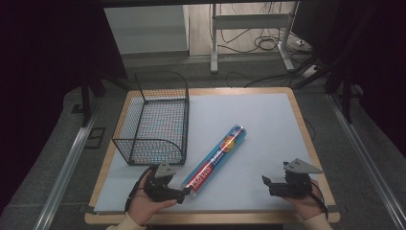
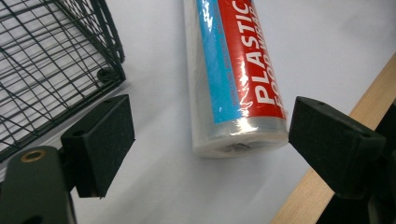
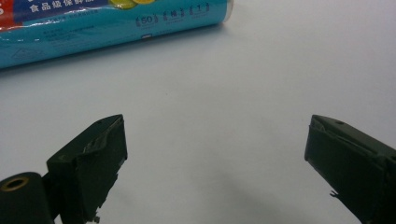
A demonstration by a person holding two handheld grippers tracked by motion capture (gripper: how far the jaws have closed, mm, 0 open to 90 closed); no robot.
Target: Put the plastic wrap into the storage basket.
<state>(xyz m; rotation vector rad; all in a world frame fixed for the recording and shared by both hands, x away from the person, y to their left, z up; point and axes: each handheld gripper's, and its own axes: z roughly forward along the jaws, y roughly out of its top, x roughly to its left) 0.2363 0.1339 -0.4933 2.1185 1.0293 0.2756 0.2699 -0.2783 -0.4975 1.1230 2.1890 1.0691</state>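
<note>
We see a roll (image 1: 216,157) of plastic food wrap lying flat on the pale mat (image 1: 268,120) that covers the tabletop (image 1: 302,120); it runs on a slant, its near end close to the mat's front edge, left of the middle, and its far end toward the mat's centre; its wrapper is blue along most of its length and red at the near end.

Our left gripper (image 1: 185,192) sits at the front edge, left of the middle, held in the left hand (image 1: 146,206); its jaws stand spread wide and pinch nothing. In the left gripper view the near end of the roll (image 2: 238,74) lies on the mat just ahead of the gap between the two pads; the right pad (image 2: 327,140) is near the cap of the roll but apart from it; the left pad (image 2: 105,137) is well clear of it.

Our right gripper (image 1: 266,182) rests near the front right corner, held in the right hand (image 1: 306,201), well apart from the roll; in the right gripper view its jaws are spread wide over bare mat, and the blue length of the roll (image 3: 116,23) lies across the top, beyond them.

A black wire basket (image 1: 155,120) stands along the left edge of the mat, reaching toward the far left corner; its near corner is just beside the left gripper; the roll lies to its right, not touching it.
</note>
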